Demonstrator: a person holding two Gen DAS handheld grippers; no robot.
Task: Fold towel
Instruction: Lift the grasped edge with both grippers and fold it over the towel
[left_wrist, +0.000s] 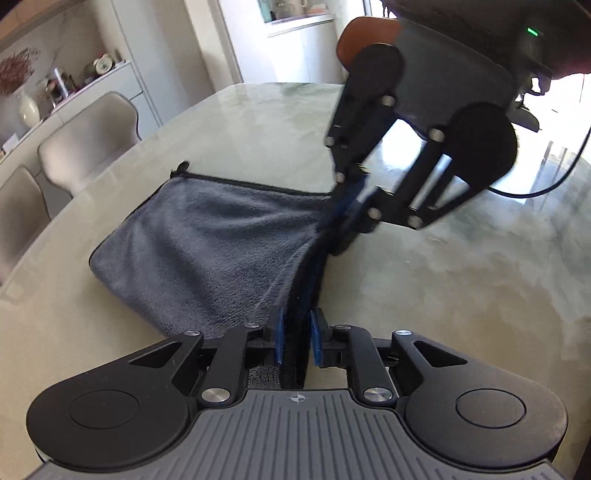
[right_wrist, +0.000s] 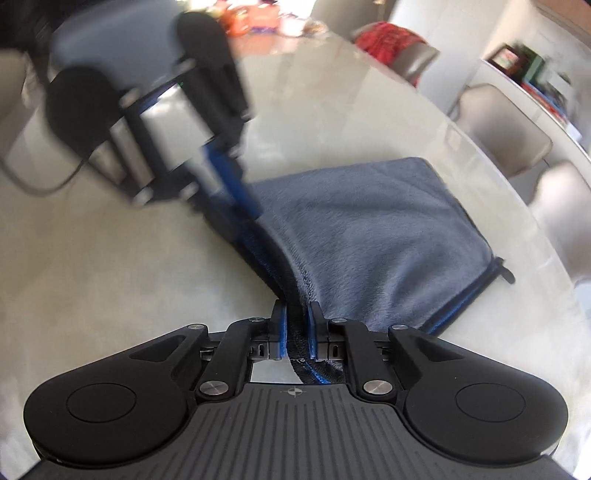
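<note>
A grey plush towel (left_wrist: 207, 236) with a dark blue-stitched hem lies partly folded on the pale marble table (left_wrist: 461, 280). My left gripper (left_wrist: 297, 332) is shut on one end of the towel's lifted edge. My right gripper (left_wrist: 349, 206) is shut on the other end of that edge, opposite and slightly above. In the right wrist view the towel (right_wrist: 369, 229) spreads to the right, my right gripper (right_wrist: 295, 325) clamps the hem, and the left gripper (right_wrist: 236, 206) appears blurred at upper left. The edge is stretched taut between both grippers.
Beige chairs (left_wrist: 88, 144) stand along the table's left side, with a white cabinet and vase (left_wrist: 27, 107) behind. A black cable (left_wrist: 546, 184) trails at the right. More chairs (right_wrist: 506, 129) and a red item (right_wrist: 388, 40) show in the right wrist view.
</note>
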